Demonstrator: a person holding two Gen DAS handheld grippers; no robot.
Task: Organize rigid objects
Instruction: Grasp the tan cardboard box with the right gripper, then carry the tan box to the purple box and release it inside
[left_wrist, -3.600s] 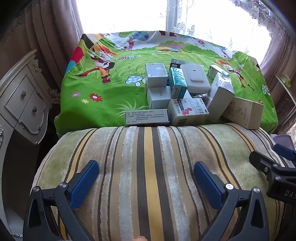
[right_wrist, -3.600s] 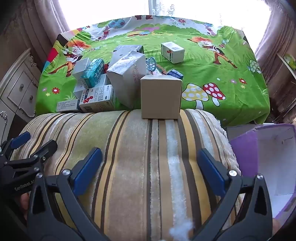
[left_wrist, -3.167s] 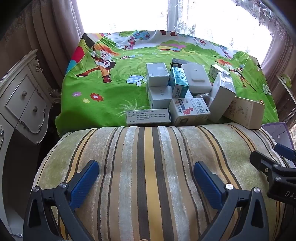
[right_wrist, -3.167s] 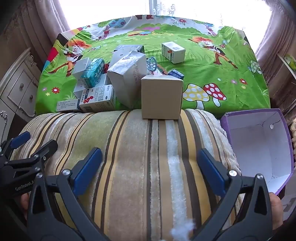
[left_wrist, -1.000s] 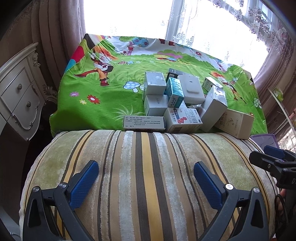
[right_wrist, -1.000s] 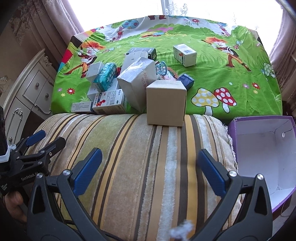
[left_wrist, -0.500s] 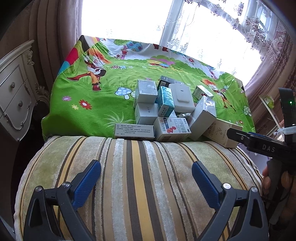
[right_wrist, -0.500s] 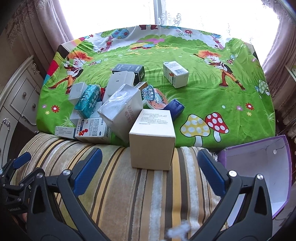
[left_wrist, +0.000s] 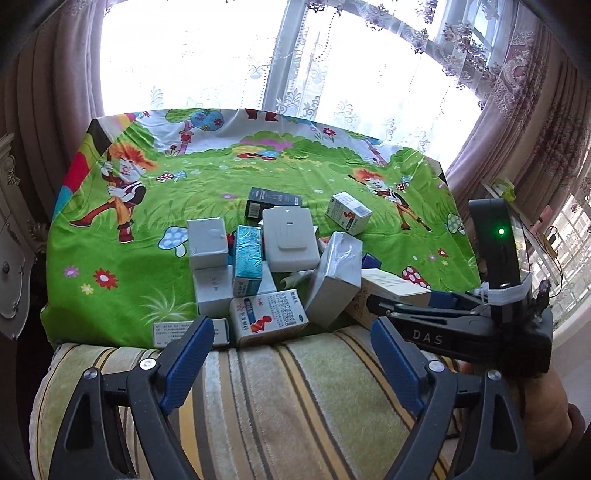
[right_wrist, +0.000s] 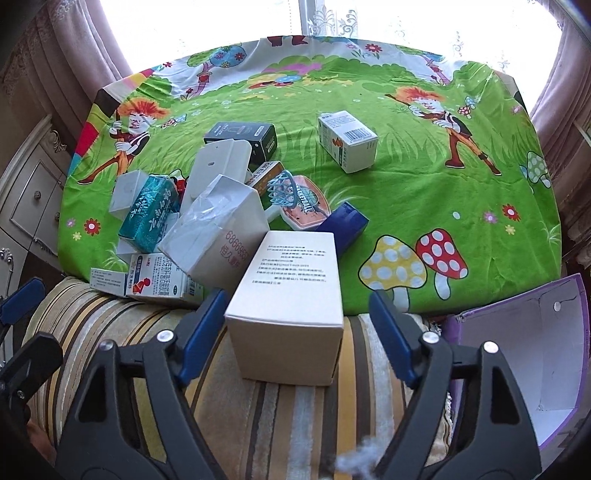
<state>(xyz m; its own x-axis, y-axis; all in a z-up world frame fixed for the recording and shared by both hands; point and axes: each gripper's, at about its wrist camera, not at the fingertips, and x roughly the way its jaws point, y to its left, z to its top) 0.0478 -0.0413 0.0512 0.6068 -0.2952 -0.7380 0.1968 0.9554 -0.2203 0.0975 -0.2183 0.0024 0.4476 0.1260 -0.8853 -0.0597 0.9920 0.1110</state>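
A pile of small cartons lies on the green cartoon cloth (right_wrist: 424, 192). My right gripper (right_wrist: 297, 314) straddles the beige carton (right_wrist: 291, 280) at the cloth's near edge. Its jaws are closing. The left pad is at the carton's side and the right pad stands clear of it. My left gripper (left_wrist: 291, 350) hovers over the striped cushion (left_wrist: 280, 406), its jaws closing on nothing. Just beyond it lies a red-and-white medicine box (left_wrist: 269, 314). A silver-wrapped box (right_wrist: 221, 236) leans on the beige carton. A white-and-green box (right_wrist: 347, 140) stands apart.
An open purple box (right_wrist: 546, 350) with a white inside stands at the right beside the cushion. A cream dresser (right_wrist: 33, 206) stands at the left. Curtains and a bright window (left_wrist: 207, 55) close off the far side. A hand (left_wrist: 543, 406) holds the right gripper.
Both grippers have moved forward toward the pile and their jaws have narrowed. The right gripper now has the beige carton between its fingers. The purple box came into view at the right.
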